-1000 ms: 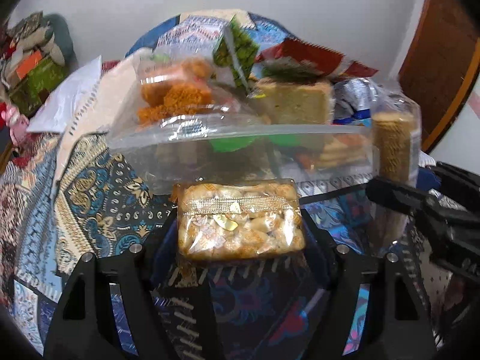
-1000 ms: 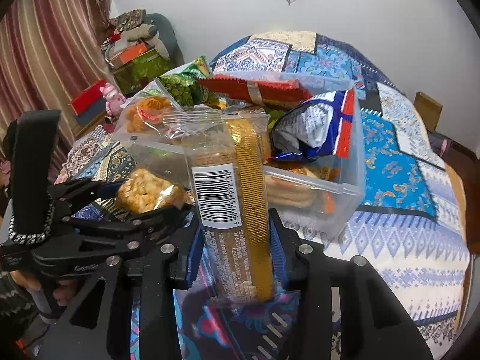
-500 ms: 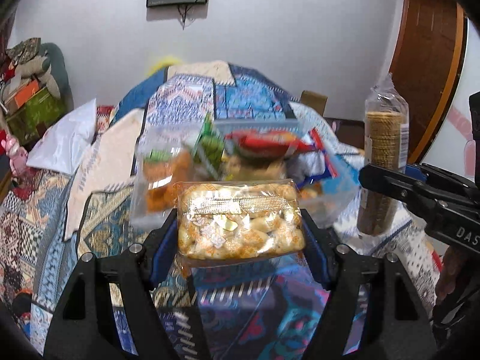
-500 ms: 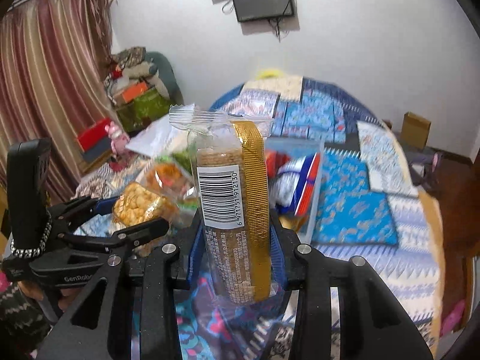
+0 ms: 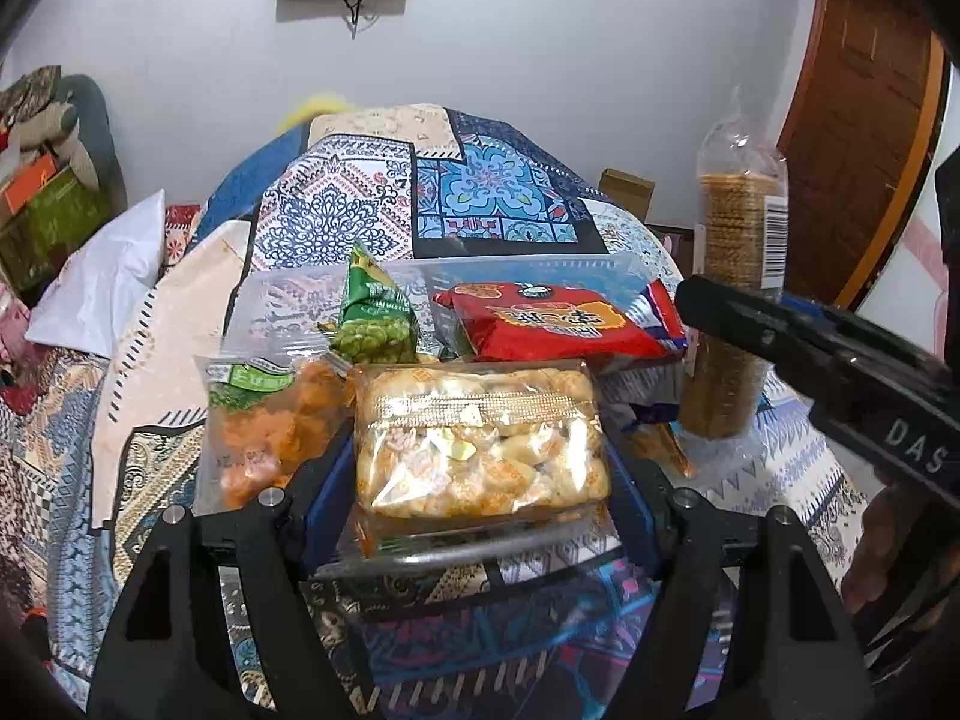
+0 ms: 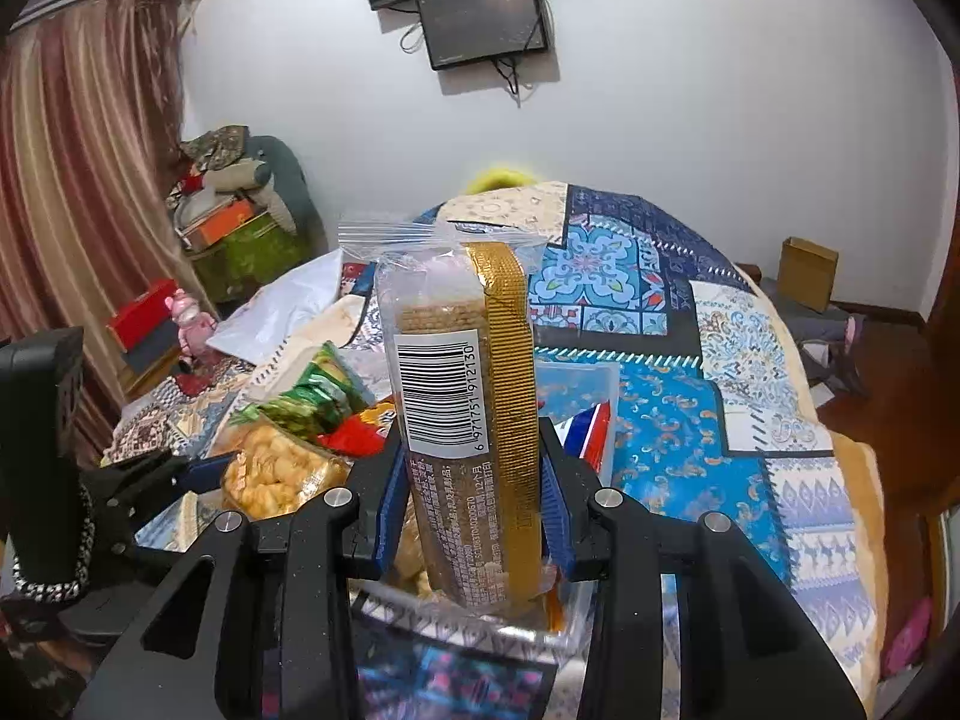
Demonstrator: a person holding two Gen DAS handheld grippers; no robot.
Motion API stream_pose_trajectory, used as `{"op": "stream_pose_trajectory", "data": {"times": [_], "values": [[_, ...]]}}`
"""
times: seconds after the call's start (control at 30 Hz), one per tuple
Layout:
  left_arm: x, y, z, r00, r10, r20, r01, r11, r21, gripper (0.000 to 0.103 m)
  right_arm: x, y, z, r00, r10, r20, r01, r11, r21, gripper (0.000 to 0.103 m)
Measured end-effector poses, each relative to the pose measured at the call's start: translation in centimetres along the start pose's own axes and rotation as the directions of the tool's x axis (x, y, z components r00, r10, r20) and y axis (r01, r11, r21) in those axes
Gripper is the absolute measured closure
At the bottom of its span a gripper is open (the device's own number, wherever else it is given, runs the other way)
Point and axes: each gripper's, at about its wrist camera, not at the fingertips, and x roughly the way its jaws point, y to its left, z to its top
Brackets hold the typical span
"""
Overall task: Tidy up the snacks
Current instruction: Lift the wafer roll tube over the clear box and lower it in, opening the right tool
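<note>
On the left of the bed [image 5: 498, 204] we see an orange snack bag [image 5: 264, 426] and a green pea packet [image 5: 375, 324], then a red packet [image 5: 558, 324] lying across the clear bin [image 5: 540, 267]. Our left gripper [image 5: 480, 450] has its fingers [image 5: 327, 480] clamped on a clear pack of golden puffs [image 5: 480, 438], held just in front of the bin. To the right, our right gripper [image 6: 468, 498] pinches an upright cracker sleeve [image 6: 462, 420] between its blue fingers [image 6: 387, 498], above the bin's near edge.

left gripper [image 5: 480, 468] clamped wide on a load, right gripper [image 6: 468, 498] clamped narrow (both angled downward)
</note>
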Motion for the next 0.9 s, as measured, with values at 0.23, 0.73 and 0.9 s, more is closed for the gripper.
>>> {"op": "stream_pose_trajectory", "data": {"times": [0.23, 0.73, 0.9], "values": [[0.3, -0.1, -0.5, 0.999, 0.041, 0.002, -0.041, 0.999, 0.009, 0.026, 1.4, 0.3, -0.8, 0.999, -0.025, -0.023, 0.024, 0.999, -0.024, 0.067], [-6.8, -0.7, -1.3, 0.994, 0.031, 0.102, -0.032, 0.999, 0.007, 0.023, -5.1, 0.8, -0.1, 0.999, -0.029, 0.026, 0.03, 0.999, -0.04, 0.055], [-13.8, -1.6, -1.3, 0.969, 0.038, 0.244, -0.045, 0.999, 0.022, 0.023, -9.7, 2.3, 0.1, 0.996, 0.0, 0.093, 0.005, 0.999, -0.052, 0.054]]}}
